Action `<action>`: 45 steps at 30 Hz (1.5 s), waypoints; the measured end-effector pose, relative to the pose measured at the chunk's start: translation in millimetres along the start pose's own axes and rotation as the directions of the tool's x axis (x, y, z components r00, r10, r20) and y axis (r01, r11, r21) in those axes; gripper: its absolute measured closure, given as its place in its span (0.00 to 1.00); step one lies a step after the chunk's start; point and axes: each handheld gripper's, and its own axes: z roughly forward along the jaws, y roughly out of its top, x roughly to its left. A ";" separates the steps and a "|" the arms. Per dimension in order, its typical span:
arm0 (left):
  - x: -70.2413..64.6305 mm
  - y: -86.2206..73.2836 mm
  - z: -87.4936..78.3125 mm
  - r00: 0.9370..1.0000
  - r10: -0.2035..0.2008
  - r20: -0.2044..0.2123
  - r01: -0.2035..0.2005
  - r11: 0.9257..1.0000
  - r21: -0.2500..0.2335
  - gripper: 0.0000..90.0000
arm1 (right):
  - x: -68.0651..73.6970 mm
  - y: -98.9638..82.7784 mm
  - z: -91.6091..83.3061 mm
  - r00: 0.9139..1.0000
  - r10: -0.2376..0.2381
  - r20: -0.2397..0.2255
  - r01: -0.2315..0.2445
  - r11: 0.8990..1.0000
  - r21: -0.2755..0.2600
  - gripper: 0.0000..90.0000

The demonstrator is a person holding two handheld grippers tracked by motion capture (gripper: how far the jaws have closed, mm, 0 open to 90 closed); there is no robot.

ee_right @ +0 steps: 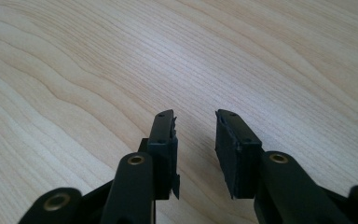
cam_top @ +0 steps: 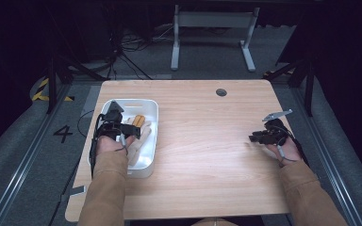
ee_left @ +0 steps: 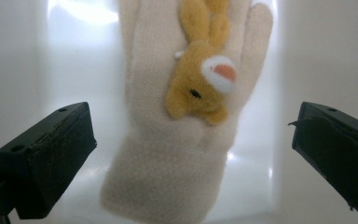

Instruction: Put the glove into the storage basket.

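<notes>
Glove (ee_left: 177,140), cream knit, one piece, lying flat in white tub (cam_top: 152,123) at left edge of worktop (cam_top: 207,155). Listed largest to smallest.

Worktop: pale wood grain, bare apart from tub; round grommet hole near far edge.

Tub: white plastic, rounded corners, glossy floor; glove lengthwise on floor, fingers pointing away from left camera, cuff nearest.

Glove: soft, light, limp; likely to sag and fold when lifted, no risk of breakage. Fuzzy surface, good friction against pads. Best hold judged at ribbed cuff, thickest band, or a pinch across palm below toy.

Rabbit toy (ee_left: 200,79): tan plush, white-and-orange patch, fixed to back of glove; bulky, possibly loosely sewn, poor place to pull.

Left hand-held gripper (cam_top: 122,128): over tub, jaws spread to widest, one either side of cuff, nothing between pads, glove untouched.

Right hand-held gripper (ee_right: 196,154): low over bare worktop near right edge, well apart from tub; jaws parted by a narrow gap, nothing held.
</notes>
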 end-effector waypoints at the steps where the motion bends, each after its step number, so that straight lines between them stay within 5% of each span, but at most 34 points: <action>1: -0.2 0.1 -3.1 1.000 0.010 0.000 -0.010 1.000 -0.015 0.00 | -0.2 -0.1 0.3 1.000 -0.002 0.000 0.002 1.000 0.003 0.75; 9: -15.9 -1.7 -31.3 0.992 0.117 0.034 -0.114 0.989 -0.096 0.01 | -2.0 -2.4 -5.3 1.000 0.007 0.014 -0.007 1.000 -0.005 0.73; 15: -36.9 -5.4 -45.9 0.967 0.236 0.090 -0.221 0.963 -0.155 0.01 | -0.8 -5.4 -8.0 1.000 -0.001 0.022 0.001 1.000 -0.005 0.73; 22: -73.4 -10.2 -54.6 0.924 0.366 0.115 -0.330 0.911 -0.249 0.00 | -0.8 -9.4 -14.8 0.999 0.002 0.034 -0.001 1.000 -0.016 0.73; 25: -91.2 -12.6 -56.7 0.896 0.426 0.126 -0.378 0.880 -0.289 0.00 | -0.5 -10.5 -18.2 0.999 -0.004 0.031 0.005 1.000 -0.020 0.73; 28: -107.8 -14.3 -58.1 0.858 0.486 0.164 -0.424 0.852 -0.306 0.00 | -0.6 -12.5 -20.9 1.000 -0.007 0.030 0.008 1.000 -0.028 0.73; 31: -125.9 -18.0 -58.7 0.808 0.563 0.174 -0.493 0.807 -0.326 0.00 | -1.1 -14.5 -24.1 1.000 -0.011 0.023 0.012 0.999 -0.035 0.72; 35: -146.6 -25.9 -55.4 0.745 0.632 0.212 -0.548 0.762 -0.344 0.00 | -2.0 -15.8 -26.3 1.000 -0.012 0.021 0.013 0.999 -0.048 0.72; 37: -154.1 -31.8 -52.3 0.722 0.654 0.227 -0.564 0.746 -0.355 0.00 | -1.0 -15.5 -25.6 1.000 -0.017 0.024 0.019 0.999 -0.049 0.72; 42: -168.0 -41.9 -44.5 0.677 0.690 0.257 -0.596 0.719 -0.358 0.00 | 2.9 -14.0 -22.6 0.999 -0.031 0.015 0.032 0.999 -0.040 0.72; 45: -175.1 -47.9 -43.2 0.634 0.718 0.287 -0.610 0.693 -0.385 0.00 | 5.8 -13.0 -23.7 0.999 -0.044 0.013 0.045 0.998 -0.048 0.71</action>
